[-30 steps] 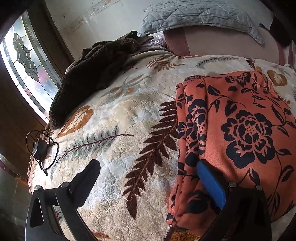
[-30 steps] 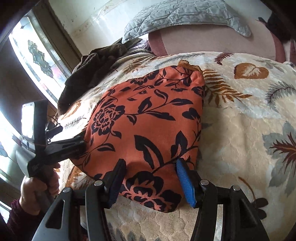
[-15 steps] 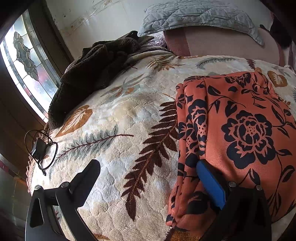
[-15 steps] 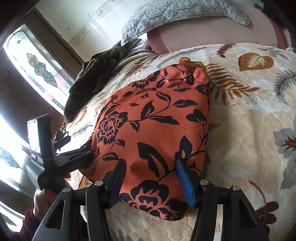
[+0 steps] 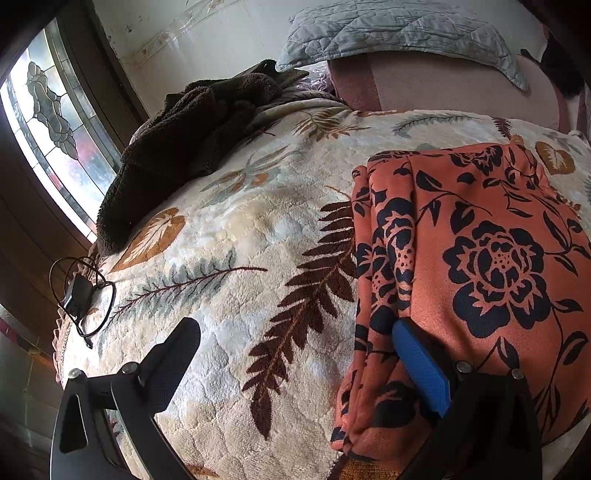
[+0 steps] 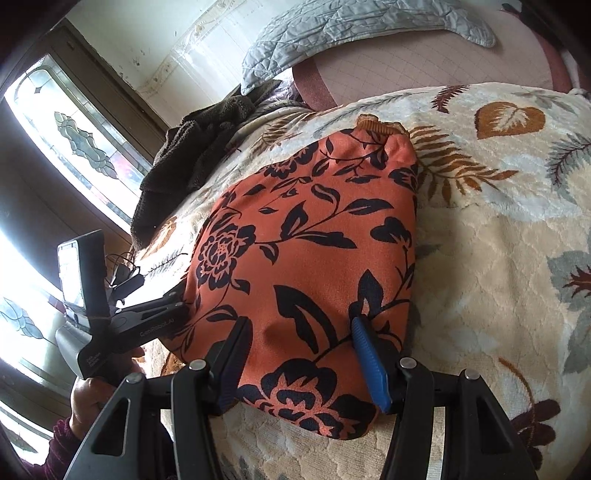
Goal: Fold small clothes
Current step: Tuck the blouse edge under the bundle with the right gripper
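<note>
An orange garment with black flowers [image 5: 480,258] lies folded into a flat packet on the leaf-patterned bed blanket [image 5: 240,240]. My left gripper [image 5: 295,354] is wide open. Its blue-padded finger [image 5: 421,369] rests on the garment's layered left edge, and its black finger [image 5: 173,358] hovers over bare blanket. In the right wrist view the garment [image 6: 314,240] fills the middle. My right gripper [image 6: 301,354] stands half open, with both fingers set down on the garment's near end and smooth cloth between them. A person's hand [image 6: 86,395] grips the left tool's handle.
A dark brown fleece [image 5: 184,147] is heaped at the bed's far left. A grey quilted pillow [image 5: 399,33] lies on a pink cushion [image 5: 443,85] at the head. A black charger and cable [image 5: 77,291] sit at the left edge, below a stained-glass window [image 5: 48,122].
The right wrist view has rolled a little and the garment now sits more upright in it. The garment, the left gripper and both jaw gaps look unchanged.
</note>
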### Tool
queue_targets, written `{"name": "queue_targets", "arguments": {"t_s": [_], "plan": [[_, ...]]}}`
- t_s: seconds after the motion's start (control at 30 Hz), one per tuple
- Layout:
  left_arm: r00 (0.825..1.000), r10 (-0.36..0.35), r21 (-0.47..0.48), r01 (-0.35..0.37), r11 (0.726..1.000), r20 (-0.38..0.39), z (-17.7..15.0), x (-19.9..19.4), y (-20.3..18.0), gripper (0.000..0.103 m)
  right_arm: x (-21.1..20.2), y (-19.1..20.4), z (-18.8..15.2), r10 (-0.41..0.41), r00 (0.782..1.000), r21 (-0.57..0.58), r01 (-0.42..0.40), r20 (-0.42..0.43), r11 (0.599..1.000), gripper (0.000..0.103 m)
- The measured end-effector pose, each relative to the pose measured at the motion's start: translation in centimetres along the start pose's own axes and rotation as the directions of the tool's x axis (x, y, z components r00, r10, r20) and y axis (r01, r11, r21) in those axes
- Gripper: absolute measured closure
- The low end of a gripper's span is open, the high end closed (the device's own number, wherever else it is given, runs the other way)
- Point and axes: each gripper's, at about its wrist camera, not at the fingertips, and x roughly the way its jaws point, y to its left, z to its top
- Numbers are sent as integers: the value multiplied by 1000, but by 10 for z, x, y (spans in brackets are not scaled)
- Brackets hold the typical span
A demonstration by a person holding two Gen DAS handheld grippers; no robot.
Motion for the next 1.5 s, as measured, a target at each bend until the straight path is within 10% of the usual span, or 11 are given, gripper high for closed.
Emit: {"name": "queue_targets", "arguments": {"t_s": [0.4, 0.73, 1.27, 1.5], "plan": [[997, -80, -166, 78, 983, -9, 15, 2, 39, 0, -24, -33, 42, 40, 987, 152, -64, 155, 986, 44], [995, -38, -76, 31, 997, -89, 14, 19, 16, 0, 27, -37, 83, 86, 995, 159, -91, 43, 983, 44], [1000, -12, -52, 12, 999, -3, 21, 10, 7, 0, 111, -110, 171, 185, 982, 342, -184, 32, 921, 69], [998, -37, -132, 44, 990, 54, 29, -6, 20, 0, 62, -89, 170, 200, 972, 275, -228, 127, 934, 66]]}}
